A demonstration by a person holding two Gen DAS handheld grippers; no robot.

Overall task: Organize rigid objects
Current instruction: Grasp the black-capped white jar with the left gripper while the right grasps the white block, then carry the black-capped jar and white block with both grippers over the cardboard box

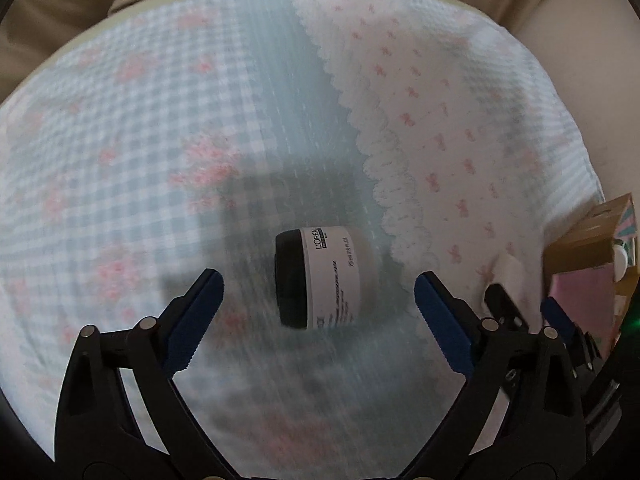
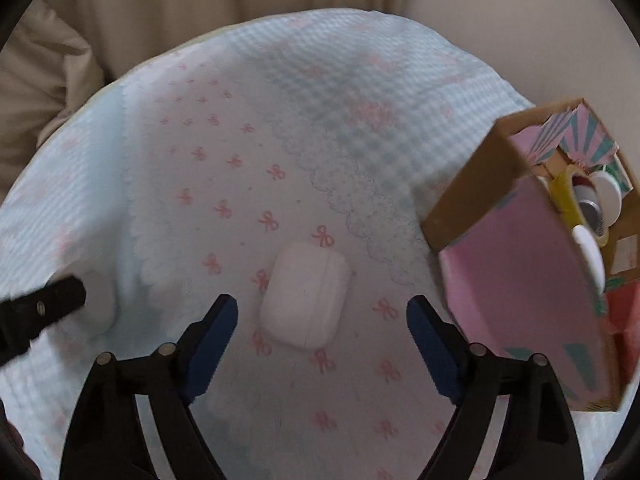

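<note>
A white L'Oreal jar with a black lid (image 1: pixel 320 276) lies on its side on the blue checked cloth (image 1: pixel 140 140). My left gripper (image 1: pixel 319 282) is open, with the jar between and just ahead of its blue fingers; the jar is blurred. A white earbud case (image 2: pixel 306 294) lies on the bow-patterned cloth (image 2: pixel 240 200). My right gripper (image 2: pixel 322 308) is open around the near end of the case, not touching it. The case also shows in the left wrist view (image 1: pixel 512 270), next to the right gripper's fingers (image 1: pixel 556 312).
A pink and brown cardboard box (image 2: pixel 520 280) stands at the right, with several small containers inside (image 2: pixel 592 208); it also shows in the left wrist view (image 1: pixel 588 248). The left gripper's finger (image 2: pixel 44 308) enters at the left. Beige bedding (image 2: pixel 200 8) lies behind the table.
</note>
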